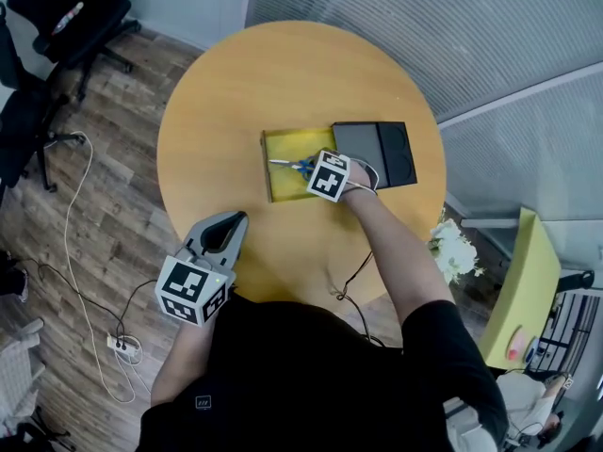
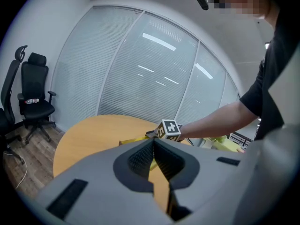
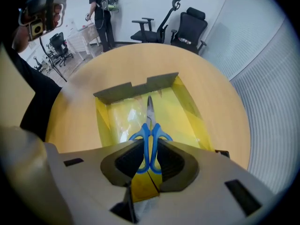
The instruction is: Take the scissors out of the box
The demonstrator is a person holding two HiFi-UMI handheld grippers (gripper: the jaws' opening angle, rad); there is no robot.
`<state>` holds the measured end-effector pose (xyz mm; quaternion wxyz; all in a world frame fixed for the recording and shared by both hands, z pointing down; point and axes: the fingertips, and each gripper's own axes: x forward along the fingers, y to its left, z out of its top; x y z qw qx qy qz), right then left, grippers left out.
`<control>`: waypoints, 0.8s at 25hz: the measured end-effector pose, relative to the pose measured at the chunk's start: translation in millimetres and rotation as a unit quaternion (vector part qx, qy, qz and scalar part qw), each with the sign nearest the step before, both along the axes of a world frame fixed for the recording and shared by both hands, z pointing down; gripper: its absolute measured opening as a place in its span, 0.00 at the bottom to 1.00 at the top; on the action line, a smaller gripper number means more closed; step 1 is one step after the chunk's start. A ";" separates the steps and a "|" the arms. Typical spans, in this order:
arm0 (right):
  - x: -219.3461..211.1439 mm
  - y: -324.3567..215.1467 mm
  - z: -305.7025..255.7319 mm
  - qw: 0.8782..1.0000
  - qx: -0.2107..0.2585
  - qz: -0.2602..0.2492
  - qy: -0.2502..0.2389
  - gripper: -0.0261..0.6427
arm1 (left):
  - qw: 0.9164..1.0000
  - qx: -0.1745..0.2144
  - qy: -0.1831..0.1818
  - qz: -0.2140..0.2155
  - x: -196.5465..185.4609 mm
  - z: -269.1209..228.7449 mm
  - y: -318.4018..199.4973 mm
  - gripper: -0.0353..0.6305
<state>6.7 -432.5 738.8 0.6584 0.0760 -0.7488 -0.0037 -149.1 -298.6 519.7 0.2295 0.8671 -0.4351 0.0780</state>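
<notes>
- The right gripper (image 3: 151, 159) has its jaws drawn in on the blue handles of the scissors (image 3: 149, 134). Both pads press the loops from either side, with the jaws only partly apart because the handles fill the gap.
- In the head view the right gripper (image 1: 313, 170) points down into the yellow box (image 1: 273, 188). The box sits near the middle of the round wooden table (image 1: 236, 92).
- The scissors (image 1: 292, 166) are inside the box, over its yellow floor. Whether they rest on the floor or hang just clear of it cannot be told.
- Their long axis runs along the length of the box. The closed blades point away from the gripper, toward the picture's left in the head view. In the right gripper view the tips come near the grey cardboard end wall (image 3: 136, 89).
- The handle end lies on the side of the box nearest the black lid (image 1: 377, 153), which lies flat just beside the box.
- The left gripper (image 2: 153, 143) has its jaw tips together with nothing between them.
- In the head view the left gripper (image 1: 229, 222) is at the near edge of the table, well apart from the box.
</notes>
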 end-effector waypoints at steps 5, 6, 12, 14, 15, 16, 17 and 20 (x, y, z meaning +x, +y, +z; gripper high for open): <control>9.9 -0.3 -32.6 0.998 0.056 -0.026 0.002 0.19 | 1.000 0.018 -0.005 0.011 15.6 -18.1 10.3 0.07; 11.1 1.8 -39.1 0.998 0.063 -0.027 -0.002 0.19 | 1.000 0.022 -0.007 0.013 18.1 -21.8 13.0 0.07; 15.5 17.3 -83.3 0.994 0.096 -0.024 -0.045 0.19 | 0.999 0.037 -0.018 0.018 29.2 -40.7 27.3 0.07; 13.6 23.3 -101.2 0.991 0.106 -0.013 -0.075 0.19 | 0.999 0.042 -0.022 0.017 31.8 -46.6 29.9 0.07; 12.5 26.0 -109.9 0.990 0.111 -0.006 -0.092 0.19 | 0.999 0.044 -0.025 0.017 33.7 -49.6 30.6 0.07; 11.5 28.6 -118.3 0.987 0.116 0.000 -0.109 0.19 | 0.998 0.048 -0.028 0.018 36.2 -52.7 30.9 0.07; 10.6 31.4 -126.6 0.984 0.121 0.006 -0.127 0.19 | 0.998 0.052 -0.031 0.019 39.3 -55.8 31.0 0.07; 7.4 43.1 -153.8 0.974 0.136 0.026 -0.182 0.19 | 0.997 0.066 -0.039 0.024 47.3 -66.4 31.3 0.07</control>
